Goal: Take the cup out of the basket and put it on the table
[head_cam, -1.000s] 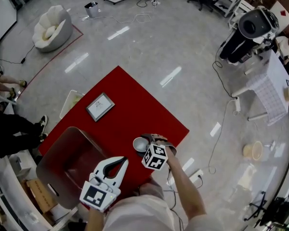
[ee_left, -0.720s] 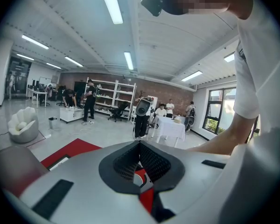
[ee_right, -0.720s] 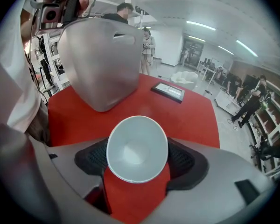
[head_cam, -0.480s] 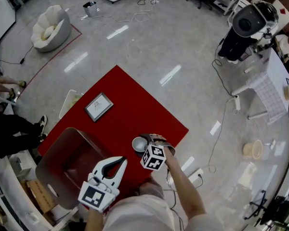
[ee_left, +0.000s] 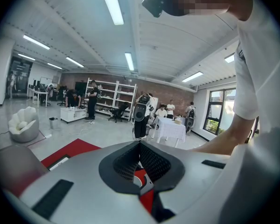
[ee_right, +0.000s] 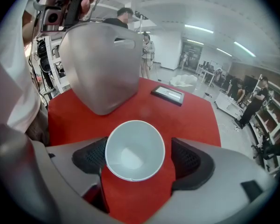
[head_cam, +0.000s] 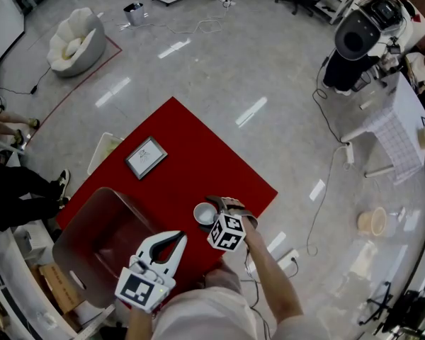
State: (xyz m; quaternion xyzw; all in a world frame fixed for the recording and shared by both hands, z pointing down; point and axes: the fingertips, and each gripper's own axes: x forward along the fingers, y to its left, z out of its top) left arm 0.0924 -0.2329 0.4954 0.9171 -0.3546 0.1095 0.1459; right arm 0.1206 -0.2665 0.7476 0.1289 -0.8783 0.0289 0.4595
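Observation:
A white cup stands upright on the red table, to the right of the brown basket. My right gripper points down around the cup. Its jaws have just been opening: the cup is between them, and a gap shows at the right pad. The basket stands behind the cup. My left gripper hangs over the basket's near right edge, shut and empty. Its tips meet, and nothing is between them.
A framed picture lies flat further back on the table, with a white tray beyond the table's left edge. A person's legs are at the left. Cables and a round basket lie on the floor at the right.
Both grippers and the cup stay where they were. The right jaws stand slightly wider round the cup.

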